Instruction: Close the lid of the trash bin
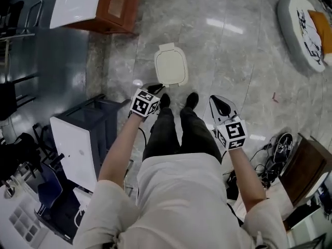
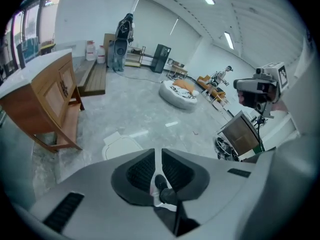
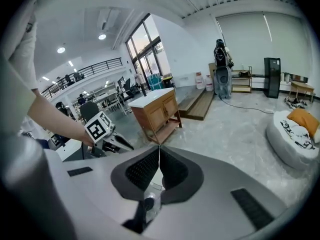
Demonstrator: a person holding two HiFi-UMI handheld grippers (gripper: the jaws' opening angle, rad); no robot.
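Observation:
The trash bin [image 1: 171,66] stands on the grey floor in front of the person's shoes, its cream lid [image 1: 170,68] lying flat down on top. In the left gripper view the bin [image 2: 121,145] shows just beyond the jaws. My left gripper [image 1: 154,89] hangs above the floor, near the bin's near left corner and apart from it. Its jaws [image 2: 155,151] stand barely open, only a narrow slit between them and nothing in it. My right gripper [image 1: 221,104] is held to the right of the shoes, its jaws [image 3: 159,148] shut and empty.
A wooden cabinet [image 1: 111,7] with a white top stands beyond the bin at the left. A grey cart [image 1: 98,123] with a white panel is close at the left. A round white cushion [image 1: 303,30] lies far right. Cables [image 1: 275,157] and a brown board [image 1: 306,167] sit near right.

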